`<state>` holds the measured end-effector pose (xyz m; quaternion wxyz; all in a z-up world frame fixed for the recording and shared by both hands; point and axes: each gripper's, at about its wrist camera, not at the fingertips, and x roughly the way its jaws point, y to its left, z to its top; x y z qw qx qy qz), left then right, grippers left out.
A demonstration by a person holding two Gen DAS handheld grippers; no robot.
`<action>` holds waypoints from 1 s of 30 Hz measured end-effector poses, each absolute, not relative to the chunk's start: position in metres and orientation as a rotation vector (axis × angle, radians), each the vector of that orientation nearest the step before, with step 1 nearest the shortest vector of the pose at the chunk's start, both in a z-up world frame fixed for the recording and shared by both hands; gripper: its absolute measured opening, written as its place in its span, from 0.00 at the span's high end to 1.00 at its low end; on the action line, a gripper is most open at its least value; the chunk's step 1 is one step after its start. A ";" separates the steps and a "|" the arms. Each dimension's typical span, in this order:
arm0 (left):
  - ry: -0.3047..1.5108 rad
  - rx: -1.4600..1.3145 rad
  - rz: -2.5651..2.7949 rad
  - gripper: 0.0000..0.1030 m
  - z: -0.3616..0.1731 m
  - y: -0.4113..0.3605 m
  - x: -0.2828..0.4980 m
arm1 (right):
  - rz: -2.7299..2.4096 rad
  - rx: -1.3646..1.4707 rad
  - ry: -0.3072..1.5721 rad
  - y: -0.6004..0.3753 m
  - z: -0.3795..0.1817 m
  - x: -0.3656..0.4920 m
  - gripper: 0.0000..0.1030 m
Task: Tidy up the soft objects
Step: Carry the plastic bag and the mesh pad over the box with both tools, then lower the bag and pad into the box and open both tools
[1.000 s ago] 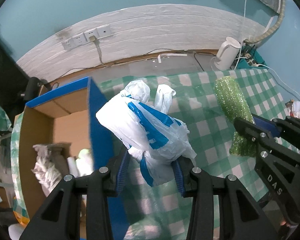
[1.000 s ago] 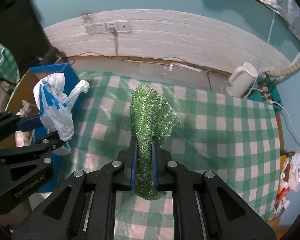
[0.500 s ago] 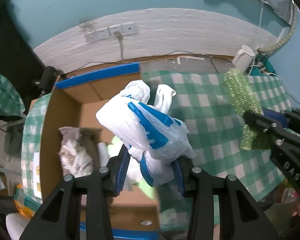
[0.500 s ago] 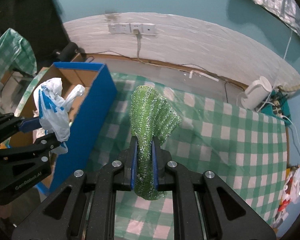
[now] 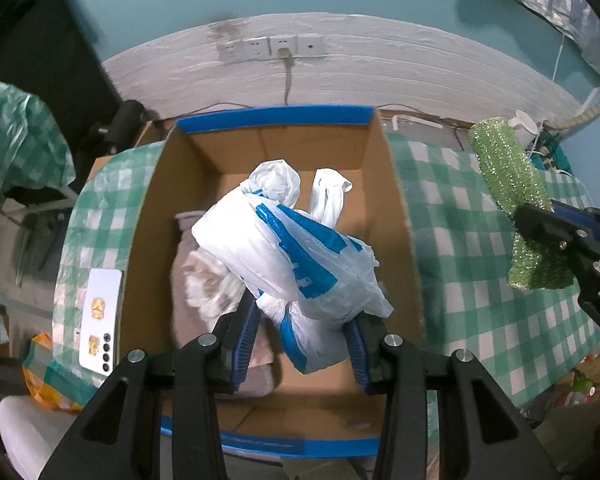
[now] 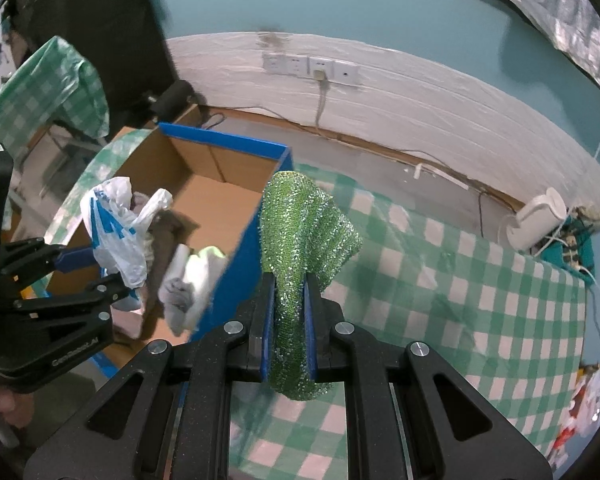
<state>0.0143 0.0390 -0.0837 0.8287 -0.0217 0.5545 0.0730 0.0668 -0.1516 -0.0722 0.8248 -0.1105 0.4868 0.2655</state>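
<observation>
- Teal walls with a white rough-plastered band [image 5: 380, 68] back the scene; a row of wall sockets [image 5: 272, 48] sits on that band, one with a plug and cord hanging down.
- Below it a counter [image 6: 480, 292] spreads out under a green-and-white checked cloth.
- Left tongs [image 5: 302, 344] pinch a white plastic bag with blue print [image 5: 284, 248] between their blue pads; the bag is bunched, its knotted handles sticking up.
- That bag hangs over the open mouth of a cardboard box with blue edges [image 5: 276, 114], clear of the box floor.
- Inside the box lie soft items: a brownish-grey cloth [image 6: 166, 236] and a pale bundle of white and light green fabric [image 6: 192, 276], lying close together; in the left wrist view they are partly hidden by the bag and blurred.
- Right tongs [image 6: 288, 320] are pressed nearly together on a glittery green scrubbing cloth [image 6: 304, 224], which is folded and stands up out of the pads, with a short end drooping beneath them.
- This cloth is held over the checked counter just beside the box's right-hand blue wall, outside the box.
- From the left wrist view the same green cloth [image 5: 508, 172] and right tongs [image 5: 556, 236] show at the right edge, well apart from the bag.
- A white phone [image 5: 100, 320] lies camera side up on the cloth at the box's left side.
- At the counter's far right corner stands a white plastic appliance [image 6: 536, 216] with cables beside it.
</observation>
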 end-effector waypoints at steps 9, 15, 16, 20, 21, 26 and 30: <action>1.176 -0.061 0.207 0.60 -0.087 0.073 -0.004 | 0.615 -0.263 1.042 -0.117 -0.074 0.059 0.90; 1.180 -0.084 0.227 0.60 -0.092 0.090 -0.011 | 0.648 -0.296 1.049 -0.093 -0.080 0.052 0.90; 1.179 -0.091 0.228 0.60 -0.092 0.091 -0.012 | 0.651 -0.300 1.050 -0.090 -0.081 0.052 0.90; 1.178 -0.104 0.234 0.60 -0.093 0.099 -0.014 | 0.665 -0.319 1.056 -0.077 -0.084 0.048 0.90; 1.178 -0.108 0.235 0.60 -0.094 0.100 -0.015 | 0.668 -0.323 1.058 -0.075 -0.085 0.048 0.90; 1.177 -0.114 0.247 0.60 -0.096 0.105 -0.018 | 0.685 -0.338 1.062 -0.062 -0.087 0.045 0.90; 1.189 -0.142 0.260 0.60 -0.102 0.112 -0.019 | 0.694 -0.343 1.068 -0.054 -0.090 0.043 0.88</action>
